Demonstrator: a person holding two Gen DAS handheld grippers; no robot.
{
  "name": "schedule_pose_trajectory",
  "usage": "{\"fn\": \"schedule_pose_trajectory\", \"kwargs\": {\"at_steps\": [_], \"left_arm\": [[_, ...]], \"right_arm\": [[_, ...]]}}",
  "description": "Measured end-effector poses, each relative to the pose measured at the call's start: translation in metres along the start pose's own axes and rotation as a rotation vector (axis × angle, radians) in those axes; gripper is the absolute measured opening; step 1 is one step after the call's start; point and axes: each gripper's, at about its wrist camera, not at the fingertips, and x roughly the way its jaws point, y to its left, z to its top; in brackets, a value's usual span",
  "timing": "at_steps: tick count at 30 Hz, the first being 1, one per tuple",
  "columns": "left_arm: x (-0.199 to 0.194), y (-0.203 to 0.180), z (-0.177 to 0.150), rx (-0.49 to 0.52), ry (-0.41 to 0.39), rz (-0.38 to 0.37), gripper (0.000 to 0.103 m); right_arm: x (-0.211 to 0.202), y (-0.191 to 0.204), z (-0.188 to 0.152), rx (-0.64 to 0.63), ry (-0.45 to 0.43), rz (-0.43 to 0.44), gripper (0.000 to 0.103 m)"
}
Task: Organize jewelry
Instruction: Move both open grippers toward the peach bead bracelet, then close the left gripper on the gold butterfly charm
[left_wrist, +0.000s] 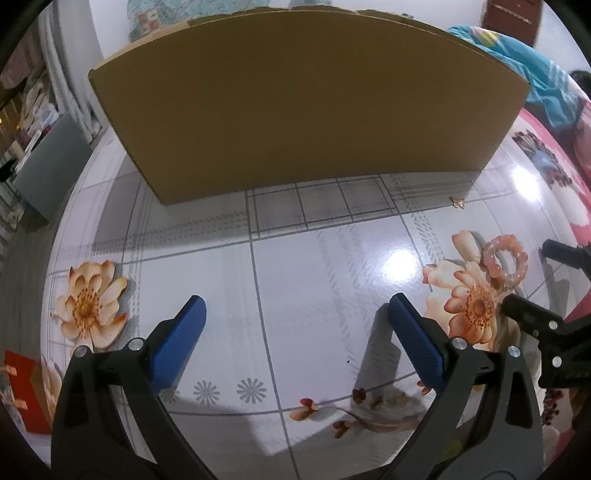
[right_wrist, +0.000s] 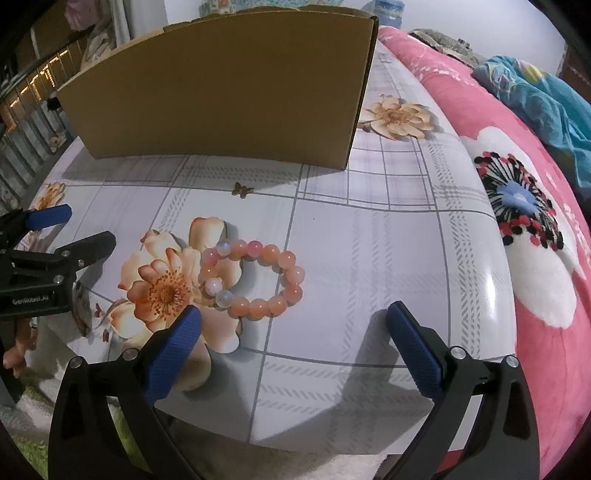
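Observation:
A pink and peach bead bracelet (right_wrist: 253, 280) lies flat on the flowered tablecloth, just ahead of my right gripper (right_wrist: 293, 314), which stands open with nothing between its blue pads. In the left wrist view the same bracelet (left_wrist: 505, 258) lies far right, and my left gripper (left_wrist: 297, 302) is open over bare cloth to its left. A small gold butterfly piece (right_wrist: 242, 190) rests near the cardboard box (right_wrist: 221, 88); the butterfly piece (left_wrist: 458, 202) also shows by the box's right corner (left_wrist: 295, 103). The box's inside is hidden.
The table (right_wrist: 369, 258) ends at a rounded edge on the right, against a pink flowered blanket (right_wrist: 535, 240) with a blue cloth (right_wrist: 546, 99) on it. A red card (left_wrist: 22, 387) lies at the table's left. Shelves stand beyond the left edge.

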Motion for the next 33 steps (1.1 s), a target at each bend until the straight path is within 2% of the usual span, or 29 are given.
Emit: {"fn": "schedule_pose_trajectory", "kwargs": {"at_steps": [8, 13, 17, 19, 20, 24, 26, 27, 33], "left_arm": [[0.004, -0.005, 0.014, 0.068, -0.004, -0.056, 0.096], [-0.010, -0.021, 0.030, 0.149, -0.113, -0.092, 0.095], [-0.018, -0.040, 0.046, 0.199, -0.171, -0.140, 0.094], [-0.018, -0.051, 0.054, 0.233, -0.188, -0.166, 0.086], [-0.017, -0.058, 0.056, 0.250, -0.190, -0.171, 0.077], [-0.007, -0.078, 0.064, 0.294, -0.159, -0.219, 0.057], [-0.001, -0.088, 0.069, 0.315, -0.139, -0.253, 0.047], [-0.002, -0.091, 0.061, 0.323, -0.137, -0.261, 0.042], [0.011, -0.109, 0.062, 0.381, -0.100, -0.310, 0.023]], "right_arm": [[-0.005, 0.003, -0.010, -0.024, -0.071, -0.003, 0.097], [-0.012, 0.002, -0.014, -0.047, -0.094, 0.028, 0.097], [-0.021, -0.018, -0.013, 0.030, -0.149, 0.088, 0.097], [-0.025, -0.028, -0.012, 0.074, -0.170, 0.103, 0.096], [-0.027, -0.034, -0.012, 0.097, -0.181, 0.113, 0.092], [-0.026, -0.043, -0.012, 0.131, -0.189, 0.132, 0.075], [-0.023, -0.042, -0.012, 0.129, -0.189, 0.131, 0.073], [-0.022, -0.042, -0.013, 0.126, -0.189, 0.131, 0.073], [-0.019, -0.040, -0.012, 0.108, -0.198, 0.141, 0.073]]}}
